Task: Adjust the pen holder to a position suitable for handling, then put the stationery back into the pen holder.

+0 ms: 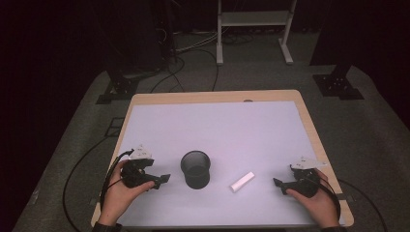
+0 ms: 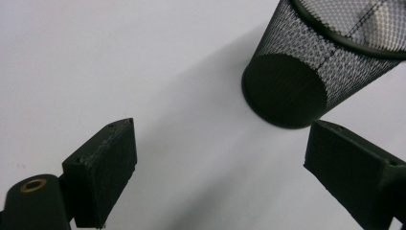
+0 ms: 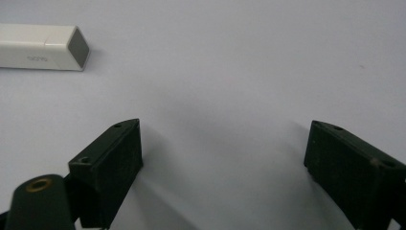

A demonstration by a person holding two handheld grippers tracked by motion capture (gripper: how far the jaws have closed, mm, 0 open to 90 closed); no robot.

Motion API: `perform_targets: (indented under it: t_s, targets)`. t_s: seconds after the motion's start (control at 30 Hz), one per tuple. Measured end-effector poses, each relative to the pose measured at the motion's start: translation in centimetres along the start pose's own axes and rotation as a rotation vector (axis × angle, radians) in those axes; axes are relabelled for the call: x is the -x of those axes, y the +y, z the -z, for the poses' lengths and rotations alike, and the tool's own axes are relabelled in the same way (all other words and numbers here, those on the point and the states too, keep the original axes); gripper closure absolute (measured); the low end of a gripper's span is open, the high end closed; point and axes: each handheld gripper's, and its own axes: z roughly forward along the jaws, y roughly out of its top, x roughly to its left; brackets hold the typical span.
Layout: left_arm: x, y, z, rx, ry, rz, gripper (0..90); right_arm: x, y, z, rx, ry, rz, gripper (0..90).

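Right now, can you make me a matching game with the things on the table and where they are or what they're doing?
Things:
1. black mesh metal cup
2. white rectangular plastic stick
3. left claw
4. right claw

Places or states:
A. lying flat, between the cup and the right claw
B. open, at the table's right side, holding nothing
C. standing upright in the middle
D. open, just left of the cup, holding nothing

Pairs: 1-C, 2-A, 3-D, 4-B
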Motion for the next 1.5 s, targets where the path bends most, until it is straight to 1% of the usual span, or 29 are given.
perform_targets:
  t_s: [0.03, 0.07, 0.1, 0.13, 0.17, 0.2, 0.23, 0.4, 0.43, 0.53, 0.63, 0.7, 0.77, 0.9, 0.93, 1.03, 1.2, 1.27, 1.3, 1.33, 1.37, 1.4, 1.47, 1.5]
  targets:
    - [0.0, -0.2, -0.1, 0.002, 0.002, 0.006, 10.4, 0.0, 0.0, 0.0, 0.000, 0.000, 0.000, 11.9]
    - [-0.1, -0.9, -0.3, -0.007, 0.013, 0.006, 10.4, 0.0, 0.0, 0.0, 0.000, 0.000, -0.001, 11.9]
    - [-0.1, -0.9, -0.3, -0.007, 0.013, 0.006, 10.4, 0.0, 0.0, 0.0, 0.000, 0.000, -0.001, 11.9]
    - [-0.2, -1.2, -0.4, -0.012, 0.015, 0.012, 10.4, 0.0, 0.0, 0.0, 0.000, 0.000, -0.001, 11.9]
    - [-0.3, -1.5, -0.5, -0.017, 0.020, 0.009, 10.4, 0.0, 0.0, 0.0, 0.000, 0.000, 0.000, 11.9]
    - [-0.3, -1.9, -0.6, -0.022, 0.031, 0.014, 10.4, 0.0, 0.0, 0.0, 0.000, 0.000, -0.001, 11.9]
    - [-0.4, -2.3, -0.8, -0.028, 0.042, 0.008, 10.4, 0.0, 0.0, 0.0, 0.000, 0.000, -0.001, 11.9]
    - [-0.8, -4.2, -1.6, -0.059, 0.068, 0.011, 10.5, 0.0, 0.0, 0.0, -0.001, 0.001, -0.001, 11.9]
    - [-0.8, -4.2, -1.6, -0.059, 0.068, 0.011, 10.4, 0.0, 0.0, 0.0, -0.001, 0.001, -0.001, 11.9]
    - [-0.8, -5.0, -2.0, -0.065, 0.098, 0.002, 10.4, 0.0, 0.0, 0.0, -0.001, 0.001, -0.002, 11.8]
    - [-0.8, -5.5, -2.3, -0.055, 0.109, -0.017, 10.4, 0.0, 0.0, 0.0, 0.000, -0.001, 0.002, 11.9]
    - [-0.8, -5.5, -2.2, -0.046, 0.108, -0.016, 10.1, 0.0, 0.0, 0.0, -0.001, 0.001, -0.002, 11.9]
    - [-0.8, -5.7, -2.3, -0.038, 0.120, -0.022, 9.5, 0.0, 0.0, 0.0, -0.001, 0.001, -0.002, 11.8]
    - [-0.7, -5.9, -2.6, -0.019, 0.139, -0.013, 5.4, 0.0, 0.0, 0.0, -0.002, 0.002, -0.003, 11.8]
    - [-0.9, -6.0, -2.6, -0.013, 0.139, -0.007, 2.5, 0.0, 0.0, 0.0, -0.002, 0.001, -0.002, 11.8]
    - [-0.9, -6.5, -2.6, 0.024, 0.138, -0.008, 1.6, 0.0, 0.0, 0.0, -0.002, 0.001, -0.002, 12.1]
    - [-0.9, -6.5, -2.7, 0.023, 0.136, -0.007, 1.4, 0.0, 0.0, 0.1, 0.005, 0.004, 0.006, 14.1]
    - [-0.9, -6.5, -2.6, 0.024, 0.136, -0.006, 1.4, 0.0, 0.0, 0.2, 0.012, 0.021, 0.019, 19.7]
    - [-0.9, -6.5, -2.7, 0.024, 0.137, -0.007, 1.4, 0.0, 0.0, 0.2, 0.012, 0.021, 0.019, 19.7]
    - [-0.9, -6.5, -2.7, 0.024, 0.136, -0.007, 1.4, 0.0, 0.0, 0.3, 0.016, 0.026, 0.024, 23.9]
    - [-0.9, -6.5, -2.7, 0.024, 0.136, -0.007, 1.4, 0.0, 0.1, 0.3, 0.024, 0.034, 0.025, 25.7]
    - [-0.9, -6.5, -2.7, 0.024, 0.136, -0.007, 1.4, 0.0, 0.1, 0.3, 0.024, 0.034, 0.025, 25.7]
    - [-0.9, -6.5, -2.7, 0.024, 0.136, -0.007, 1.4, -0.1, 0.2, 0.4, 0.030, 0.053, 0.032, 26.0]
    - [-0.9, -6.5, -2.6, 0.023, 0.136, -0.008, 1.4, -0.1, 0.2, 0.4, 0.030, 0.053, 0.032, 26.0]
